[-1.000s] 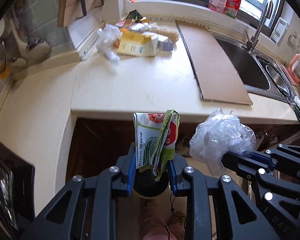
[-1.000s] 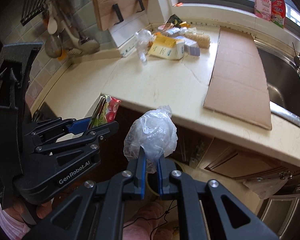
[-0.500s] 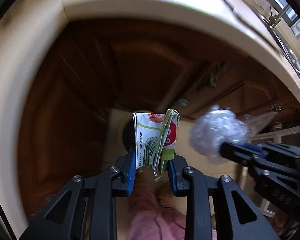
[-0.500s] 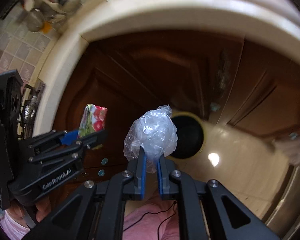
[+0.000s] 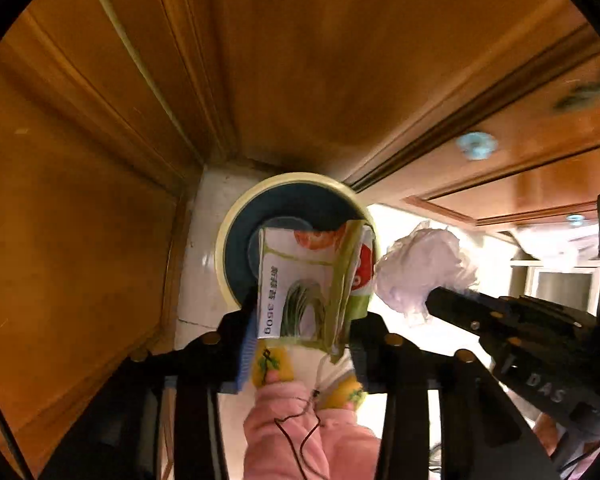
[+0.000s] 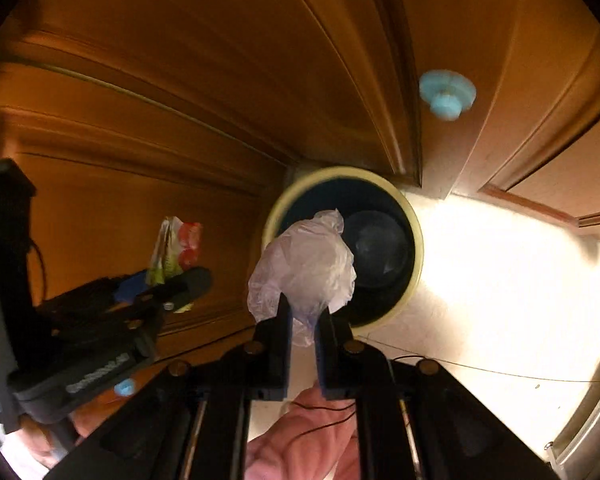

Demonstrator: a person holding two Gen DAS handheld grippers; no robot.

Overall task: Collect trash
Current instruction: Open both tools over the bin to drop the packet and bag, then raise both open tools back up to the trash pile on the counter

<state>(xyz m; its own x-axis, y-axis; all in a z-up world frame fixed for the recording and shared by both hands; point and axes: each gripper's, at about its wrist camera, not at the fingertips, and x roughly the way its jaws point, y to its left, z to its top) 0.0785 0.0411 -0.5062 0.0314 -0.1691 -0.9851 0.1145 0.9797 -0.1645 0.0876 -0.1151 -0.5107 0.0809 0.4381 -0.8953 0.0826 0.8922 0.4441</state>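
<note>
Brown wooden cabinet doors (image 5: 308,64) are filling the upper part of both wrist views, with two pale blue round knobs (image 6: 447,94) showing on them in the left wrist view and one in the right. Pale floor tile (image 6: 500,280) is glaring at the right of both frames.

One round bin (image 5: 222,240), cream-rimmed and lined dark, is standing on the floor at the foot of the doors, near the centre of each view.

The left tongs (image 5: 300,332) are pointing straight down over the bin, at lower centre of their own view. Their jaws are opening, with one folded food packet (image 5: 300,280) between them, its edge against the blue left pad; whether the right pad is touching cannot be told. The packet is carrying tomato and green vegetable pictures, some small characters too fine to read, and the figure "350g" printed sideways.

The right tongs (image 6: 302,320) are slanting steeply down, at lower centre of their view, clamped on one crumpled clear plastic bag (image 6: 304,264) that is hanging in front of the bin mouth. In the left wrist view their housing at lower right is showing the letters "DAS".

A pink trouser leg (image 5: 300,432) and patterned yellow slippers (image 5: 270,364) are showing at the bottom centre.
</note>
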